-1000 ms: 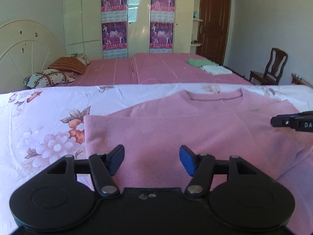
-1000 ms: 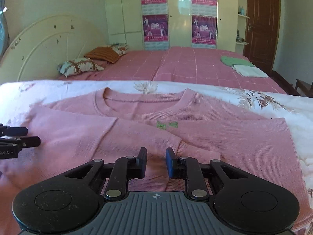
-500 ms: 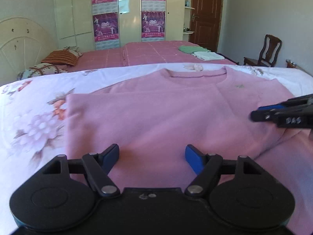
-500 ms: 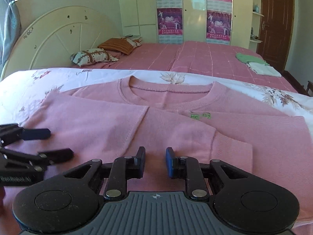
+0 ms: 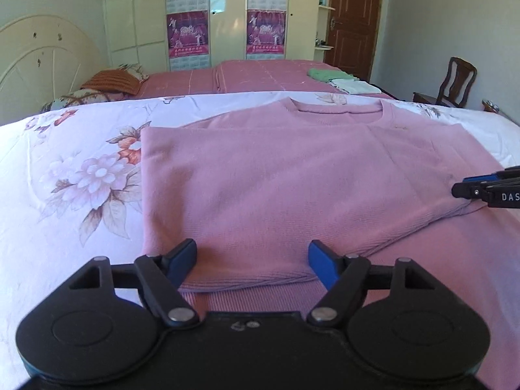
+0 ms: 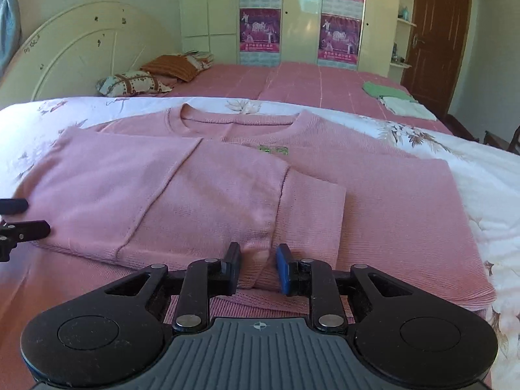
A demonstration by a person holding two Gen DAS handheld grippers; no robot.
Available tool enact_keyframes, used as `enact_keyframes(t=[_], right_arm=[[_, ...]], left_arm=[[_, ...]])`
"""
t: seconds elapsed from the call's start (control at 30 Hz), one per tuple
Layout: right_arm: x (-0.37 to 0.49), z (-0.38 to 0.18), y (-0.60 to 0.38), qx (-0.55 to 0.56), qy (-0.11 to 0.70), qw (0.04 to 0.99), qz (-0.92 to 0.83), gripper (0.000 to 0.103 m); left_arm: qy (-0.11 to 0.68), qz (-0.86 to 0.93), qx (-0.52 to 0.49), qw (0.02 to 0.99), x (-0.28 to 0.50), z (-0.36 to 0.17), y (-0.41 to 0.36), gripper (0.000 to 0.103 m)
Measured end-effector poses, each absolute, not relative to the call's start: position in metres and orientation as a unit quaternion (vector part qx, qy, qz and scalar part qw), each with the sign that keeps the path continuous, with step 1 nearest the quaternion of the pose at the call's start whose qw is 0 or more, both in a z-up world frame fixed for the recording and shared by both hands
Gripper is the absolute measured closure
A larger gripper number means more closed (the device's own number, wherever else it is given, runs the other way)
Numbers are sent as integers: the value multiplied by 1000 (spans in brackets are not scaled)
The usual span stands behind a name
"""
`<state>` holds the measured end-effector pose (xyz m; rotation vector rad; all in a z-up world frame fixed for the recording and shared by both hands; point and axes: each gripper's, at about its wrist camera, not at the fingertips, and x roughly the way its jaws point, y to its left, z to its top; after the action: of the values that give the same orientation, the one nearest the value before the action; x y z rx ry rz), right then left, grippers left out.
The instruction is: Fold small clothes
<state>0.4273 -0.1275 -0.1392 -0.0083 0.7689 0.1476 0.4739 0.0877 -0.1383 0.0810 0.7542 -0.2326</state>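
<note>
- Two grippers hover low over a pink sweater (image 6: 227,195) that lies flat on a floral bedsheet (image 5: 65,175), both sleeves folded in across its chest.
- Left gripper (image 5: 253,258): fingers spread wide apart over the sweater's near hem, gripping nothing.
- Right gripper (image 6: 258,266): fingers set a narrow gap apart, straddling a raised ridge of the folded sleeve; whether they touch the cloth I cannot tell.
- Folded green and white clothes (image 6: 395,99) rest on the pink bed (image 6: 292,81) beyond.
</note>
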Motion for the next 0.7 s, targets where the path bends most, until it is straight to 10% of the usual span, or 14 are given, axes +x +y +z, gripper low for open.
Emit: enact_keyframes(t=[0.13, 0.27, 0.43, 0.7], right_arm=[[407, -115, -139, 33, 366, 928, 63, 79], [363, -102, -165, 81, 355, 930, 55, 30], [296, -97, -212, 141, 372, 915, 62, 30], [171, -93, -321, 303, 370, 878, 25, 30]], left_arm=[[351, -105, 22, 930, 440, -124, 102, 18], [363, -89, -13, 928, 388, -121, 132, 24], [404, -63, -47, 911, 303, -125, 170, 47], [436, -91, -206, 871, 213, -125, 187, 47]])
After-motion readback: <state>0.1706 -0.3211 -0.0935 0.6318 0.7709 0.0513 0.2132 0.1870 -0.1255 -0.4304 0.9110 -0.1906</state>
